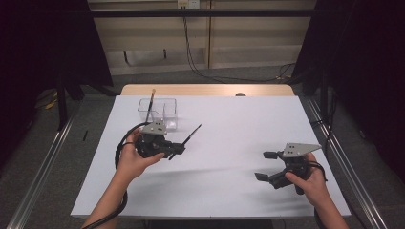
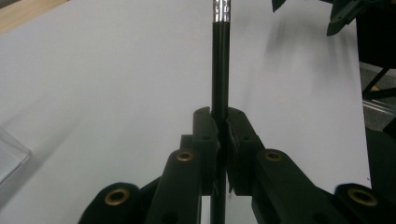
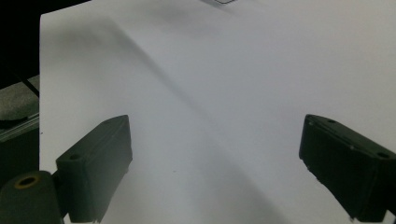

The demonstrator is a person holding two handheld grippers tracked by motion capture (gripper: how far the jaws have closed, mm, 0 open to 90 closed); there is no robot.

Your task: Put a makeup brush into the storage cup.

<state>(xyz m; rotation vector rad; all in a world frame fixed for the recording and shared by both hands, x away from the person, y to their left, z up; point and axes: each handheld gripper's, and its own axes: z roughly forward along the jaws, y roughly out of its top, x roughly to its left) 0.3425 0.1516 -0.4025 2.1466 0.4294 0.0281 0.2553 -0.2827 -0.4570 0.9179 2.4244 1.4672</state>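
Left gripper view: my left tool (image 2: 219, 128) is clenched tight on a thin black brush (image 2: 220, 60). The brush has a shiny silver band near its far end. From the high view, my left tool (image 1: 184, 147) holds that brush (image 1: 192, 133) up off the white counter (image 1: 229, 191), just in front of the clear box (image 1: 165, 110). Another brush (image 1: 151, 105) already stands in the clear box, leaning on its wall. I think my brush goes in there too, so one is done and one is left. My right tool (image 1: 265, 165) is far to the right of the clear box, wide open, with nothing in it.
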